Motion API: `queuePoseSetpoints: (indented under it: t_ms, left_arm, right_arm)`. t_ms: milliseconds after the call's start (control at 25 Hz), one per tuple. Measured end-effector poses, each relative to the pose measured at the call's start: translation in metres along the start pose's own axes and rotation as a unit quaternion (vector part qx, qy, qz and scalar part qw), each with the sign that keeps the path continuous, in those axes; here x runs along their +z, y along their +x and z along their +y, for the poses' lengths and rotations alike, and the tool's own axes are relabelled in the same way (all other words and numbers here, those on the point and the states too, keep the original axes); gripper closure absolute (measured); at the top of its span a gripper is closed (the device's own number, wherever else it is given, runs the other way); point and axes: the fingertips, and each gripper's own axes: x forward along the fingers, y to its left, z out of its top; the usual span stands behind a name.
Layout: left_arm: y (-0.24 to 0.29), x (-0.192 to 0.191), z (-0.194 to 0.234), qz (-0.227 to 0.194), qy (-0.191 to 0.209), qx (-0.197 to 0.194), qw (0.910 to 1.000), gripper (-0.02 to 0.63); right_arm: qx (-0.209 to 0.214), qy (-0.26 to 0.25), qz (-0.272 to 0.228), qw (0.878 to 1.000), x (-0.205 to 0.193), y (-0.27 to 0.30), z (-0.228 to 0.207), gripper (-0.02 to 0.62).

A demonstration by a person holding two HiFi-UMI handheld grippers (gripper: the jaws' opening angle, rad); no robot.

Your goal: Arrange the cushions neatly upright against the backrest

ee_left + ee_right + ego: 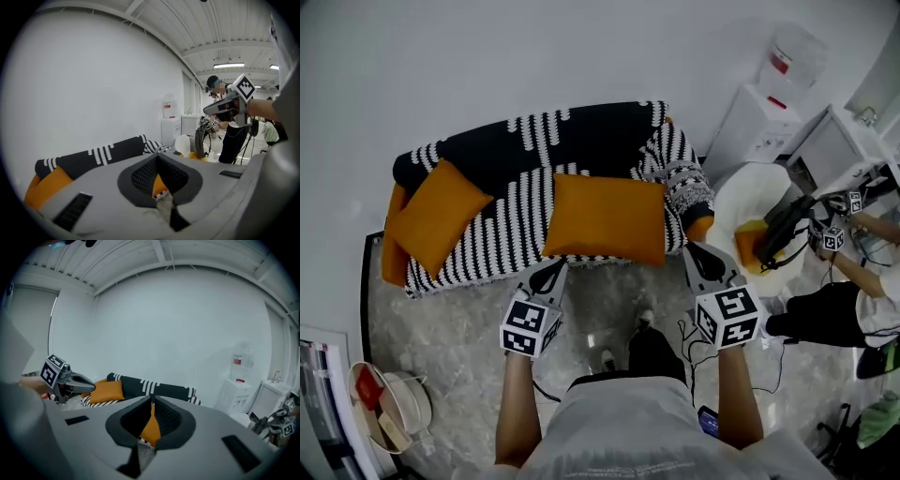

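Note:
A sofa (534, 150) under a black-and-white striped cover stands against the wall. One orange cushion (439, 217) leans tilted at its left end. A second orange cushion (605, 217) lies flat on the seat, right of middle. My left gripper (551, 274) is shut and empty, just in front of the seat edge below the flat cushion's left corner. My right gripper (698, 251) is shut and empty at the sofa's right front corner. In the left gripper view the jaws (157, 158) are closed, with orange showing behind them. The right gripper view shows closed jaws (152, 400) and the left cushion (107, 391) beyond.
A white round seat (750, 202) with an orange thing on it stands right of the sofa, and a water dispenser (769, 103) behind it. Another person (839, 300) with grippers is at the right edge. A white basket (394, 405) sits bottom left. Cables lie on the marble floor.

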Motion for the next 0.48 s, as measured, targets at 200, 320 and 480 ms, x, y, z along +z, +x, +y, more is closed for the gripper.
queuePoseSetpoints:
  t_ms: [200,320,480]
  left_arm:
    - [0.03,-0.024,-0.001,0.047,-0.003,-0.03,0.9984,0.589]
    - [0.049,-0.036,0.007,0.07,-0.004,-0.04,0.9967,0.567]
    - [0.08,-0.041,0.019,0.095,-0.005,-0.052,0.9941,0.549]
  right_arm:
    - [0.019,0.005,0.04,0.999,-0.022,0.026,-0.008,0.572]
    - [0.026,0.008,0.062,0.998,-0.032,0.048,-0.016,0.555]
    - [0.031,-0.001,0.09,0.995,-0.038,0.075,-0.028,0.537]
